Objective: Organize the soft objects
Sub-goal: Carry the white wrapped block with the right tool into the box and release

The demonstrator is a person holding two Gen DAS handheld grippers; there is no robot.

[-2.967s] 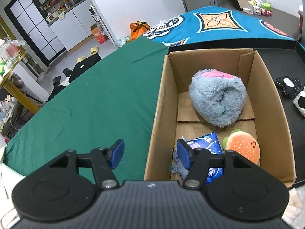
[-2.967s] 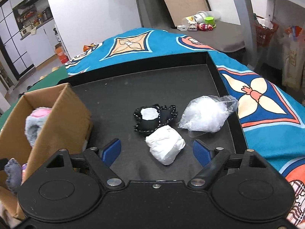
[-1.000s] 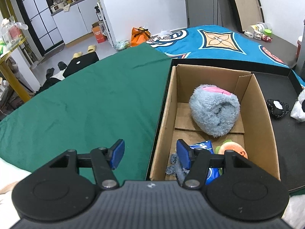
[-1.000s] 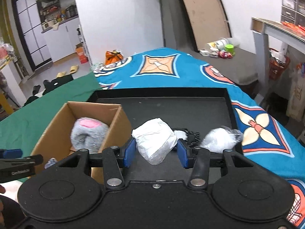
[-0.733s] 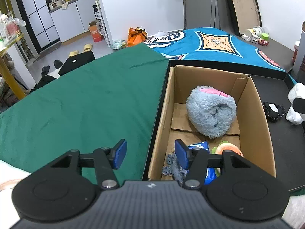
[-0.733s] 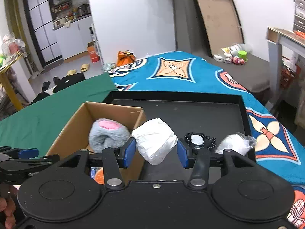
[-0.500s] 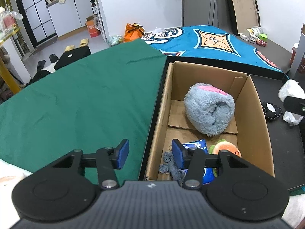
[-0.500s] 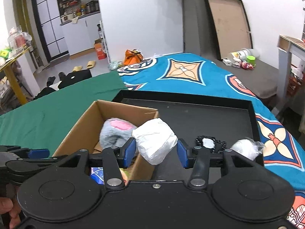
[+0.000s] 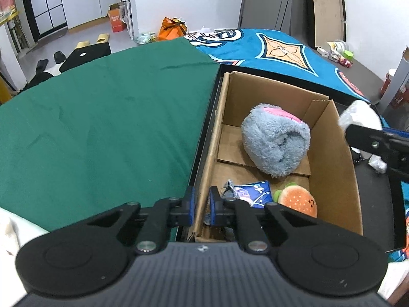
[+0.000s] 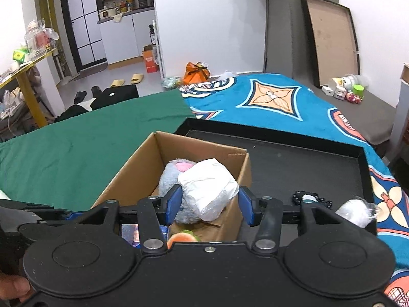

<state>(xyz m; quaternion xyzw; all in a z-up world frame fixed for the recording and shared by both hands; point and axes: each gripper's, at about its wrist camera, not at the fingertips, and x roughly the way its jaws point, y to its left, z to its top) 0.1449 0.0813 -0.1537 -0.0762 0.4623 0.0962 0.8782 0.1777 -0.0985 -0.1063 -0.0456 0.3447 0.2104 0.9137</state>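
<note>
An open cardboard box (image 9: 332, 153) holds a blue-grey plush (image 9: 276, 140), a burger plush (image 9: 297, 200) and a blue packet (image 9: 251, 194). My left gripper (image 9: 202, 206) is shut on the near end of the box's left wall, one pad on each side. In the right wrist view, my right gripper (image 10: 210, 199) hovers over the box (image 10: 122, 179) above the plush (image 10: 170, 181). A white wrapped bundle (image 10: 207, 192) sits between its pads. The jaws are opening, and the pads still touch the bundle. The left wrist view shows the bundle (image 9: 360, 113) above the box's right wall.
The box stands in a black tray (image 10: 306, 163) that also holds a small black-and-white item (image 10: 309, 197) and a clear bag of white stuffing (image 10: 355, 212). Green cloth (image 9: 102, 128) lies left of the tray. A blue patterned cover (image 10: 276, 102) lies behind it.
My left jaws closed from wide apart onto the box's left wall. My right gripper carried the white bundle leftward from over the tray to above the box, and its jaws widened a little.
</note>
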